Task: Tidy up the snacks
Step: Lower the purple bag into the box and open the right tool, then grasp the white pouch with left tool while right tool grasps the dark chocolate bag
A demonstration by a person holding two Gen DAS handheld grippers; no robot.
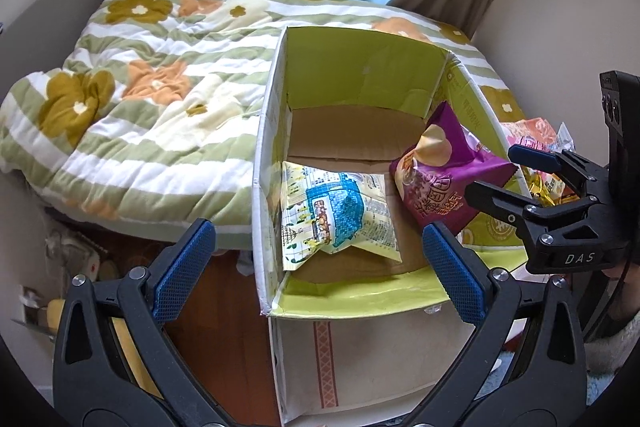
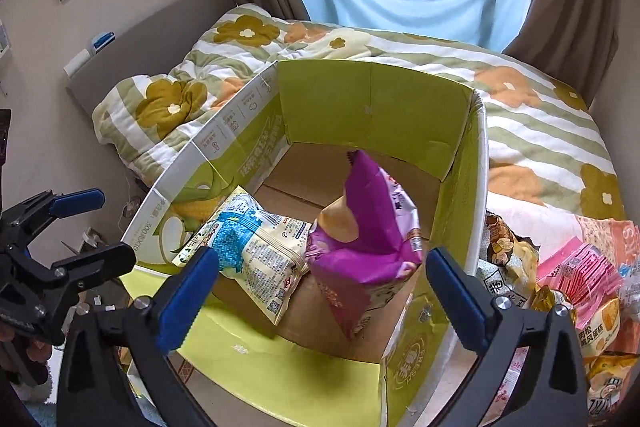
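An open cardboard box (image 1: 272, 131) with green flaps stands against the bed. Inside it, a yellow-and-blue snack bag (image 1: 340, 215) lies flat at the left. A purple chip bag (image 1: 440, 171) leans tilted at the right. My left gripper (image 1: 318, 267) hangs open over the box's near edge with nothing between its fingers. In the right wrist view my right gripper (image 2: 322, 297) is wide open just above the purple chip bag (image 2: 368, 227), and its pads do not press on the bag. The yellow-and-blue bag (image 2: 256, 247) lies beside the purple one. The left gripper (image 2: 96, 231) shows at the left edge.
A pile of loose snack packs (image 2: 576, 267) lies on the bed right of the box (image 2: 476, 155). A flowered quilt (image 1: 140, 107) covers the bed behind and to the left. Curtains and a window are at the back. Wooden floor and clutter lie under the bed's edge.
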